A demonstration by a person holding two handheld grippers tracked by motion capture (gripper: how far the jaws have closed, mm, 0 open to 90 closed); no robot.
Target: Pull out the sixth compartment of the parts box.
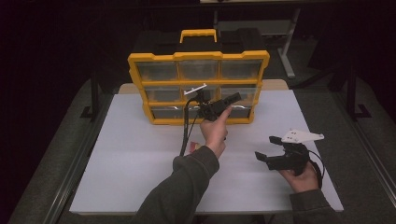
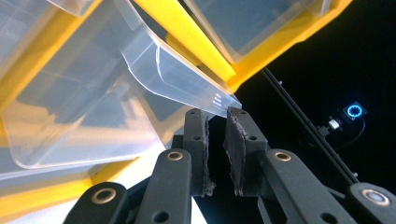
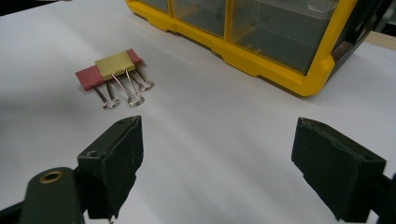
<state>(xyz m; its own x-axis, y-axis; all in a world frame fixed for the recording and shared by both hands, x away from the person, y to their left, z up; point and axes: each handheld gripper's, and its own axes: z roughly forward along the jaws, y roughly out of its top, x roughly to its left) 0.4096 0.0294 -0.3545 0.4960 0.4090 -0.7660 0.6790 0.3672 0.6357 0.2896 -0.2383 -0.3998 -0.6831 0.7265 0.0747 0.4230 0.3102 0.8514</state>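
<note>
A yellow organizer [image 1: 198,56] with clear drawers stands upright at the back of the white table [image 1: 135,158]. My left gripper [image 1: 236,97] reaches to its lower right drawers. In the left gripper view the jaws [image 2: 215,114] stand close together on the handle lip of a clear drawer [image 2: 93,93], which is pulled out of the yellow frame [image 2: 201,42]. My right gripper [image 1: 266,147] hovers low over the table's right side, open and empty [image 3: 219,128]. A yellow binder clip [image 3: 114,64] lies on a red binder clip [image 3: 88,77] on the table ahead of it, to the left.
The organizer's corner [image 3: 322,70] sits ahead and right of my right gripper. Beside my left forearm the binder clips [image 1: 194,148] peek out. A small device with a lit blue ring [image 2: 355,111] glows in the dark past the organizer. Dark floor surrounds the table.
</note>
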